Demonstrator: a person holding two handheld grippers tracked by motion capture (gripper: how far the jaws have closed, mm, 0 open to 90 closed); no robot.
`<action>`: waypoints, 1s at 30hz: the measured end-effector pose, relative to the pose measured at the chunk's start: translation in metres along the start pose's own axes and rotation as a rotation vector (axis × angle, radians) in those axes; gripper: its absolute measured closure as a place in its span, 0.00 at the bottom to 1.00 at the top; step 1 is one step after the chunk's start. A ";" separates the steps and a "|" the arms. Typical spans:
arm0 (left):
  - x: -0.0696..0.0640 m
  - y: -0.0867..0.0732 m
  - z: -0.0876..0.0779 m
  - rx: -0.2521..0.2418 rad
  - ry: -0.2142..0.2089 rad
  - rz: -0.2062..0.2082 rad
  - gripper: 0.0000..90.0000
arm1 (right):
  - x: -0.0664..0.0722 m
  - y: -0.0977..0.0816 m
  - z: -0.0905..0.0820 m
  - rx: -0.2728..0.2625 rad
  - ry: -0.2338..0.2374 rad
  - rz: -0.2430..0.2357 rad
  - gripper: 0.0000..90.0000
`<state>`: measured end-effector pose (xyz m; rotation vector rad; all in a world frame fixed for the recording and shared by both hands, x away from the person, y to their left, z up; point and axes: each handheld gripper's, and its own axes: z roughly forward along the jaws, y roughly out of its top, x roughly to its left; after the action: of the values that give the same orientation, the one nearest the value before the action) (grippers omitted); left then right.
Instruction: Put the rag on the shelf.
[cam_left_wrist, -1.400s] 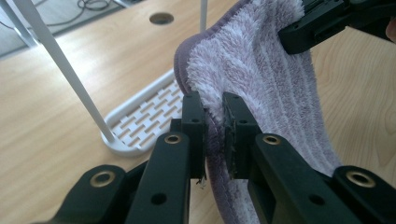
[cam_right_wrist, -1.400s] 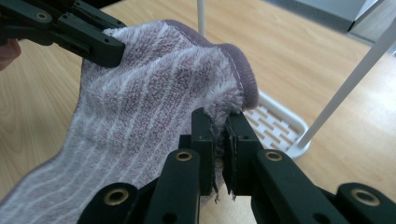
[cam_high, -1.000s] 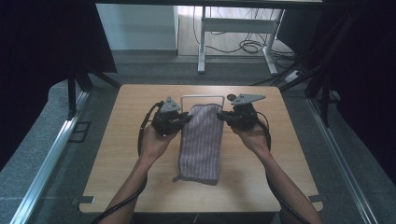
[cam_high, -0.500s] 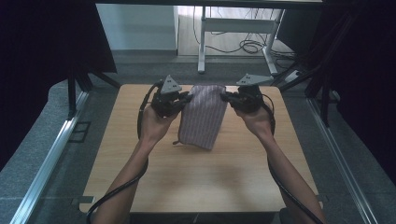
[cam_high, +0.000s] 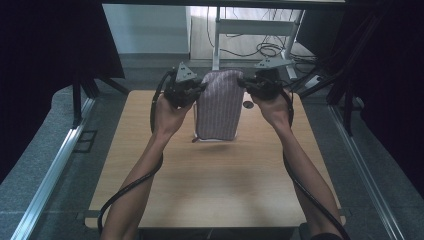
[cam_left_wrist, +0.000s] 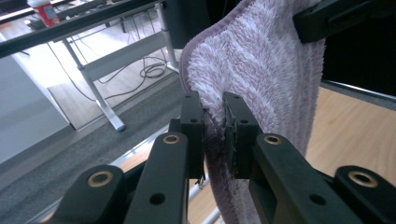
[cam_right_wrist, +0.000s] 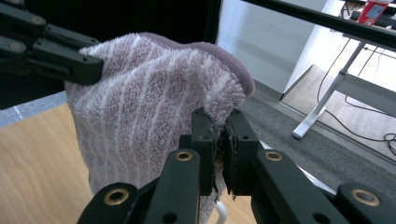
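The left gripper (cam_high: 199, 89) is clamped on the towel's (cam_high: 219, 102) left top corner; in the left gripper view its jaws pinch the pile of the towel (cam_left_wrist: 261, 70). The towel hangs folded between both grippers, over the far middle of the table (cam_high: 210, 185), its lower hem just above the wood with a shadow under it. The right gripper (cam_high: 244, 83) is clamped on the right top corner, and in the right gripper view the cloth (cam_right_wrist: 149, 116) is bunched between its jaws. The near half of the table lies bare up to its front edge. Behind the far edge stand a desk frame (cam_high: 260, 27) and floor cables (cam_high: 265, 50). Dark curtains (cam_high: 45, 60) flank both sides.
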<state>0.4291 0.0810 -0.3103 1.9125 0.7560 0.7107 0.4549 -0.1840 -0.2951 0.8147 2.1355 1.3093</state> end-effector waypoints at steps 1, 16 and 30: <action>0.002 0.002 0.001 0.000 0.003 -0.001 0.88 | -0.001 0.002 0.000 -0.004 -0.001 0.004 0.93; 0.034 0.028 0.014 0.007 0.048 -0.031 0.88 | -0.017 0.040 0.015 -0.034 -0.043 0.004 0.93; 0.060 0.028 0.056 0.096 0.126 -0.073 0.87 | -0.033 0.041 0.057 0.003 -0.082 0.030 0.93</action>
<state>0.5150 0.0848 -0.2976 1.9293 0.9489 0.7675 0.5260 -0.1580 -0.2778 0.8901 2.0697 1.2660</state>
